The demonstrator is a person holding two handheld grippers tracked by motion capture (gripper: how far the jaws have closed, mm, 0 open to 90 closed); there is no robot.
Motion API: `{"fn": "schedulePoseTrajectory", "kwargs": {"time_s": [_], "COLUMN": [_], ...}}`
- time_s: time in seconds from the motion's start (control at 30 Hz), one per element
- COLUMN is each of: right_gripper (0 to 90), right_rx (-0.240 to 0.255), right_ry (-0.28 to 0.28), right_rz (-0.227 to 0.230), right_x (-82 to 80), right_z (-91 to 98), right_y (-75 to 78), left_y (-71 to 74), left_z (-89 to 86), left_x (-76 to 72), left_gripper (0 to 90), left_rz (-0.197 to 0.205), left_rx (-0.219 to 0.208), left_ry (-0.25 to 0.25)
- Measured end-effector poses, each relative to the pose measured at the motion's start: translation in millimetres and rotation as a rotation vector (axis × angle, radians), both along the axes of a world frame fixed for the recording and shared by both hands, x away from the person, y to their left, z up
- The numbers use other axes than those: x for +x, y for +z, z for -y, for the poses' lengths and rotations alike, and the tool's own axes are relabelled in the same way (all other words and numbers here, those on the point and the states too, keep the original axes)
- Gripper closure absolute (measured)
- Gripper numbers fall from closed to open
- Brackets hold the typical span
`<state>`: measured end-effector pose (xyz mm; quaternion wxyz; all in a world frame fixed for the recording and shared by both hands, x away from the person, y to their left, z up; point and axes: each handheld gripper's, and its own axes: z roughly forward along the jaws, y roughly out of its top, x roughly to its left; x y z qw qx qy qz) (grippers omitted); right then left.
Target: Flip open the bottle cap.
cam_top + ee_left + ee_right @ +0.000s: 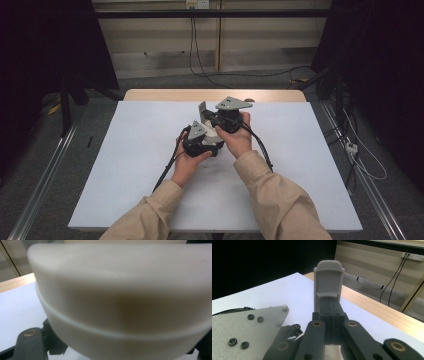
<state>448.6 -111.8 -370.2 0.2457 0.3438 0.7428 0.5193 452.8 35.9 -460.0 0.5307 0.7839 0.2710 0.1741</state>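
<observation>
Both hands meet over the middle of the white table top [125, 165]. My left gripper [212, 135] is shut on a cream-white rounded object [120, 302], which sits very close to its camera; one black finger [28, 345] shows at the lower left. In the high view a bit of that white object [214, 133] shows between the two grippers. My right gripper [329, 303] has its jaws pressed together, and a grey plastic piece [328, 277] with a rounded top stands upright at their tips. In the high view the right gripper [209, 116] points left, with the grey piece [202, 111] at its end.
The left gripper's grey plate [247, 332] lies close under the right gripper's jaws. A wooden table edge [165, 95] runs along the far side. Black cables [167, 167] trail from the grippers over the table. Metal rails [45, 175] and floor cables [360, 155] flank the table.
</observation>
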Motion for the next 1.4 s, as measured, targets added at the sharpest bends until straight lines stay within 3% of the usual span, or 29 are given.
{"fn": "schedulePoseTrajectory", "kwargs": {"time_s": [1.4], "right_gripper": [90.0], "right_rx": [-0.004], "right_ry": [0.000], "right_rz": [-0.021], "right_x": [8.9], "right_z": [-4.4], "right_y": [-6.4], "left_y": [-0.1], "left_z": [0.3], "left_x": [-0.3], "left_gripper": [18.7], "left_rz": [0.008], "left_rx": [0.006], "left_ry": [0.018]}}
